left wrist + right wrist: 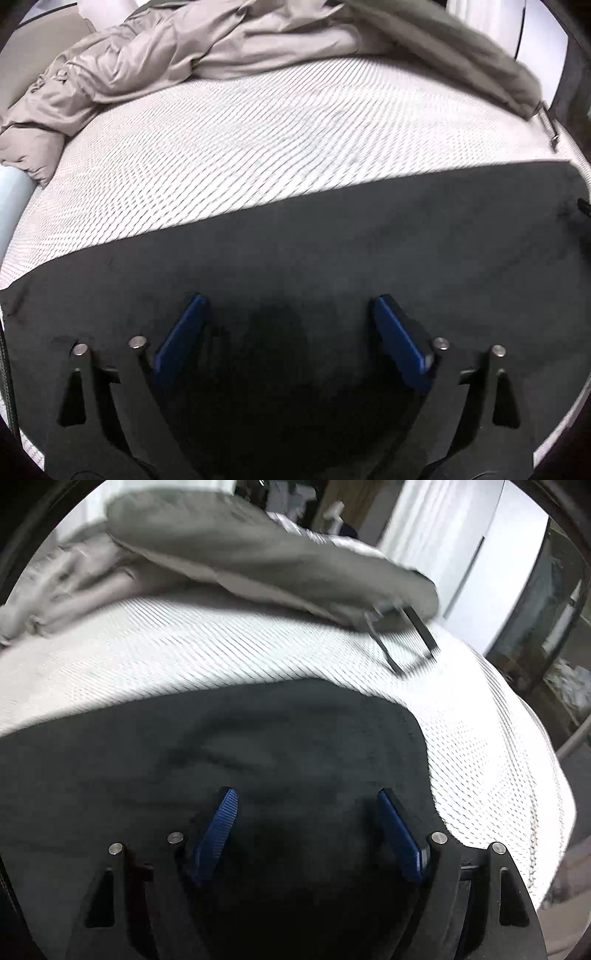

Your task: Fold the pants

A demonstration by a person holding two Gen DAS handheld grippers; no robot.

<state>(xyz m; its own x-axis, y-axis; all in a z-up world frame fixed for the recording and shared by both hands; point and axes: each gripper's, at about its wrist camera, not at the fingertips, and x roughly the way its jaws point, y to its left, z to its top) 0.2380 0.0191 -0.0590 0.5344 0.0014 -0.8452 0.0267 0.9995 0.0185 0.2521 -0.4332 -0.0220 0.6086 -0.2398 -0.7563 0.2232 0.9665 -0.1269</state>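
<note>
While the dark pants lie flat across the lower half of both frames on the white mattress, your left gripper and right gripper stand wide above them, holding nothing. Judging by their straight upper edge, a fold looks laid; how many remain is unclear.

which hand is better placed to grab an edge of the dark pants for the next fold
Probably the right. The right gripper hangs open near a rounded corner of the dark pants. The left gripper, also open, sits over mid-fabric, with the edges farther off.
</note>
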